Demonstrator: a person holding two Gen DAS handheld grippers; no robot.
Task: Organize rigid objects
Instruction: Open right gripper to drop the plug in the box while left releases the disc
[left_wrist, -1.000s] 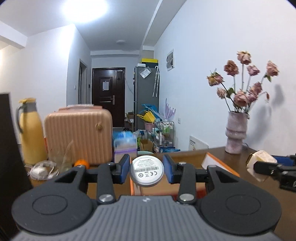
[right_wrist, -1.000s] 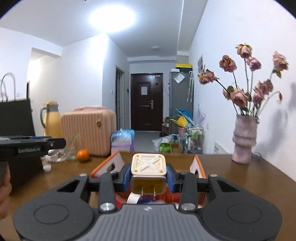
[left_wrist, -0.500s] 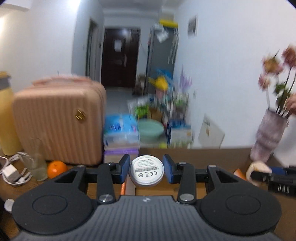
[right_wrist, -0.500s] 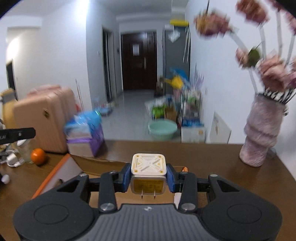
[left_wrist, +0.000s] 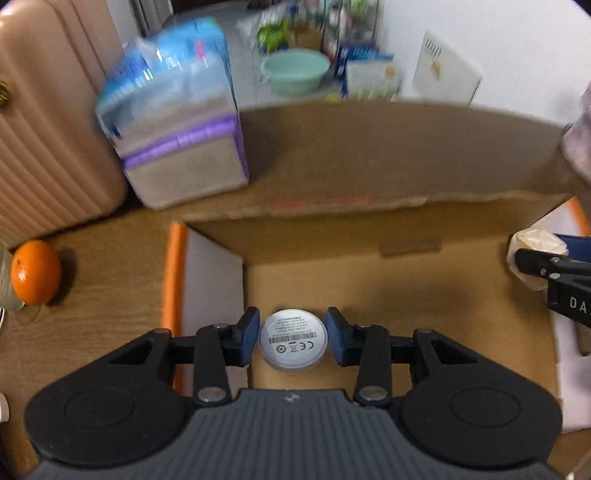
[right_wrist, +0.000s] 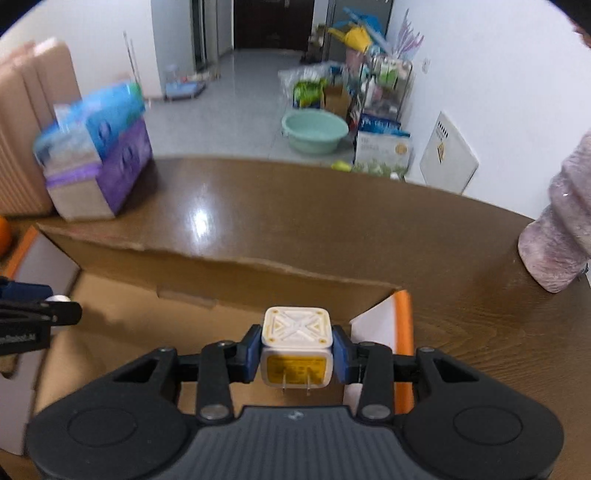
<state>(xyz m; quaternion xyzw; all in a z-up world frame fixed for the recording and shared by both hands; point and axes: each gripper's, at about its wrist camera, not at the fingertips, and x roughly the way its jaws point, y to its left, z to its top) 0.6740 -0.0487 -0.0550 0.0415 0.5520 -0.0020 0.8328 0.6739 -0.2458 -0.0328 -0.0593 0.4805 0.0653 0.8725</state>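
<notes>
My left gripper (left_wrist: 292, 338) is shut on a round white disc with a printed label (left_wrist: 292, 339) and holds it over the open cardboard box (left_wrist: 369, 280). My right gripper (right_wrist: 294, 356) is shut on a white cube-shaped plug adapter (right_wrist: 294, 349), prongs toward the camera, above the box's right end (right_wrist: 229, 280). The right gripper also shows at the right edge of the left wrist view (left_wrist: 554, 273), the left gripper at the left edge of the right wrist view (right_wrist: 33, 314).
The box has orange-edged white flaps (left_wrist: 173, 280) and sits on a brown wooden table (right_wrist: 461, 295). An orange (left_wrist: 35, 271), a pink suitcase (left_wrist: 44, 129) and a tissue pack (left_wrist: 173, 122) stand left; a pink vase (right_wrist: 557, 236) stands right.
Both grippers have tilted down and moved forward over the open box, each still holding its object. The view dropped from the room to the box interior.
</notes>
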